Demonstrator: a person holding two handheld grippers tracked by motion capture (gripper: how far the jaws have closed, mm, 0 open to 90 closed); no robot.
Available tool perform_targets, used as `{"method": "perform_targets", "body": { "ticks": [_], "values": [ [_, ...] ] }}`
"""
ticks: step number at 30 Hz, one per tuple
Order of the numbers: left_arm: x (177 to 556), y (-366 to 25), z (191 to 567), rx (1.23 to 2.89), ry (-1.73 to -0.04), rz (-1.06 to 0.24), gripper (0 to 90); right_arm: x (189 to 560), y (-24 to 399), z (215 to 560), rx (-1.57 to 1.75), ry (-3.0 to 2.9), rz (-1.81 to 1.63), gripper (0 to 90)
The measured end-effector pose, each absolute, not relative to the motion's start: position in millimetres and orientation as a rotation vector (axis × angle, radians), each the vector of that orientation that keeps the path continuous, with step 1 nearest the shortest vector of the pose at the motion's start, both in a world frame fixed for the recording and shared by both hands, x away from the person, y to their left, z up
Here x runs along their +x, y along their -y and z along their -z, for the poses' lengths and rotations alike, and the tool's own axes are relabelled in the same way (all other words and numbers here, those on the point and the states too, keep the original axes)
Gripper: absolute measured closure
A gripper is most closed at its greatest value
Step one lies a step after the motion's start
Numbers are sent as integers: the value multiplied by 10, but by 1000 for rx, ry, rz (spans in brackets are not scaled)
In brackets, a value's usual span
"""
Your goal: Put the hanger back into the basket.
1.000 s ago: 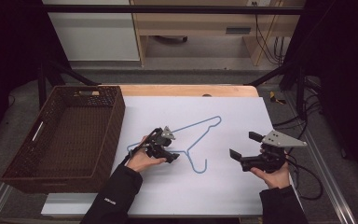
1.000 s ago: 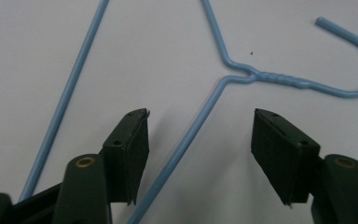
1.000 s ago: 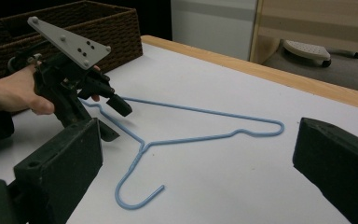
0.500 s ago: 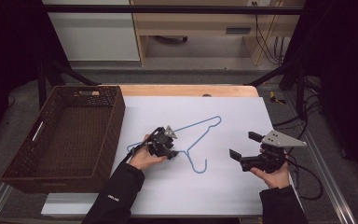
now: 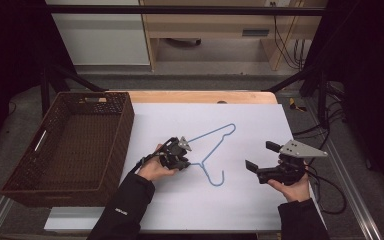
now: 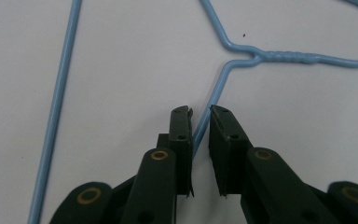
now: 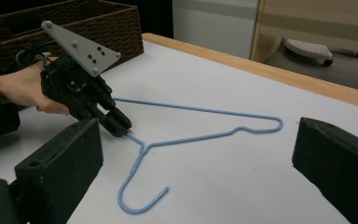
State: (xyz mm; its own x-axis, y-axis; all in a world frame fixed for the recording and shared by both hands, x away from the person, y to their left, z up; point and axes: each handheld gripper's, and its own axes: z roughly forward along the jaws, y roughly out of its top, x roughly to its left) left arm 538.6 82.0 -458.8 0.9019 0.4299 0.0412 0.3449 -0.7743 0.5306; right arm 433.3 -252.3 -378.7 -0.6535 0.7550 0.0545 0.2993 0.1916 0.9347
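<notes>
Right now my left gripper (image 5: 184, 161) sits low on the white table (image 5: 180, 210), its jaws just drawn in around one slanted arm of the blue wire hanger (image 5: 215, 136); in the left gripper view the wire (image 6: 200, 133) runs up between the pads, which look nearly closed on it, and I cannot tell whether both pads press it. That hanger lies flat near the table's middle, hook (image 5: 216, 179) pointing toward six o'clock. My right gripper (image 5: 254, 160) rests at about four o'clock from the hanger, well apart from it, jaws spread wide and holding nothing. Off at nine o'clock stands the brown wicker basket (image 5: 115, 135).
</notes>
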Motion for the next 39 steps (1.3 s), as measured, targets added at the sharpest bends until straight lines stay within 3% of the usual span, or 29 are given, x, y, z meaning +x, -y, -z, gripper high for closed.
{"method": "perform_targets", "body": {
  "ticks": [10,18,30,39],
  "values": [
    [5370,-820,4575,2556,-506,-199,848,4333,2522,3787,984,-2054,-1462,23],
    [5387,-795,4564,2578,-528,-182,829,4339,2513,3792,986,-2058,-1463,24],
    [5332,-724,4547,2628,-452,-262,851,4339,2506,3795,988,-2066,-1462,27],
    [5299,-693,4547,2603,-502,-290,872,4339,2490,3806,984,-2076,-1458,29]
  ]
}}
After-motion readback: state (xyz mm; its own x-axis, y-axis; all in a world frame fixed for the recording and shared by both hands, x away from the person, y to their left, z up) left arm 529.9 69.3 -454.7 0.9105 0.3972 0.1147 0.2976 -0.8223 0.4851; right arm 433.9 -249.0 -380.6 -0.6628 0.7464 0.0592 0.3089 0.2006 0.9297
